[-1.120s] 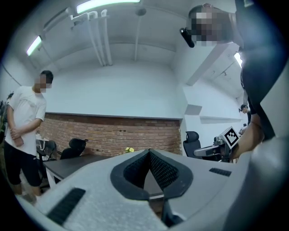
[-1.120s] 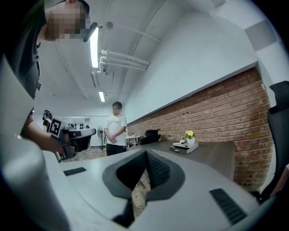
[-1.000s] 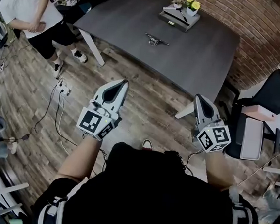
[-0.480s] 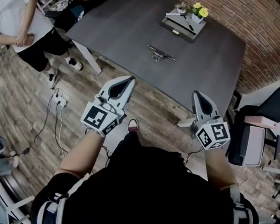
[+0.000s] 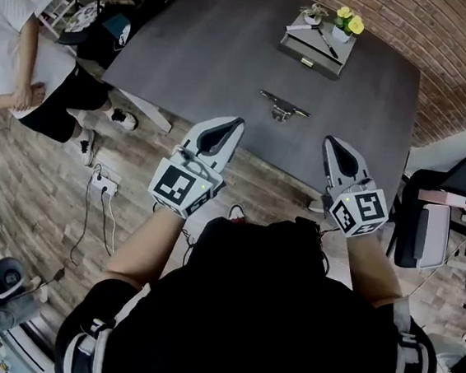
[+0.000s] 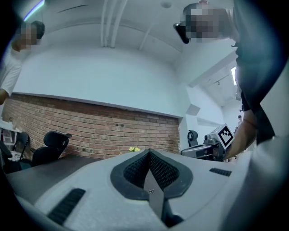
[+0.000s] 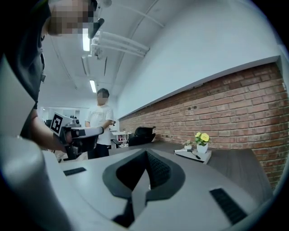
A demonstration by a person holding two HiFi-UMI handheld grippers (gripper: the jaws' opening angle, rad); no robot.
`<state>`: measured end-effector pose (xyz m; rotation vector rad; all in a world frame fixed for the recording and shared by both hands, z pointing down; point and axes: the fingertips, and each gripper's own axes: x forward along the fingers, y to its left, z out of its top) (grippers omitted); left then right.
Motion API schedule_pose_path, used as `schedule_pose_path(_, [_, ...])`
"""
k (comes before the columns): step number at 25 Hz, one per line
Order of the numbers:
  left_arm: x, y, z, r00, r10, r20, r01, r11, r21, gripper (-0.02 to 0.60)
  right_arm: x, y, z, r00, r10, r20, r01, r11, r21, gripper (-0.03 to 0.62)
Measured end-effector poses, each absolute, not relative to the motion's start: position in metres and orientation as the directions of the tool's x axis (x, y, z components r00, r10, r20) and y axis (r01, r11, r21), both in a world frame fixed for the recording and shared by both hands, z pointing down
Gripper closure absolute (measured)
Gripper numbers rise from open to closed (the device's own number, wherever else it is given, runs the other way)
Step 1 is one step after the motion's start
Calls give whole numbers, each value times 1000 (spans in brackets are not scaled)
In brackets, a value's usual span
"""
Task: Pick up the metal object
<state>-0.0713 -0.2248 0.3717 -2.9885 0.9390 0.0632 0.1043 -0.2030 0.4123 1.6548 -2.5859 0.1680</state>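
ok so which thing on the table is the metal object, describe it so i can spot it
Look at the big dark grey table beside the brick wall. Toward the edge nearest the person lies the metal object, alone on bare tabletop. It is small, low and silvery, unlike the grey tray with yellow flowers further back by the wall.

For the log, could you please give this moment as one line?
left claw: shut | right claw: shut | metal object: on table, untouched

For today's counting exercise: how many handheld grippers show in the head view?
2. The left gripper is at the grey table's near edge, left of centre; the right gripper further right. None seems hidden.
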Motion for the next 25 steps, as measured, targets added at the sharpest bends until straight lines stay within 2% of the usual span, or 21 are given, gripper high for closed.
schedule_pose_path(17, [-68,-272,369,796,-605,-33,-605,-796,-1,574,102,-266,425,-446,-885,133,-894,448,-17,595])
schedule_pose_path(18, [-67,-272,369,795,-606,-32,-606,-795,-2,574,102,-268,427,-454,-881,132,-890,455,-22,567])
schedule_pose_path(19, [-67,-273,369,793,-608,-33,-608,-794,1,574,101,-269,428,-463,-876,133,-885,464,-26,463])
schedule_pose_path(25, [-67,-275,368,784,-620,-37,-620,-784,-1,574,99,-274,437,-480,-864,156,-873,487,10,441])
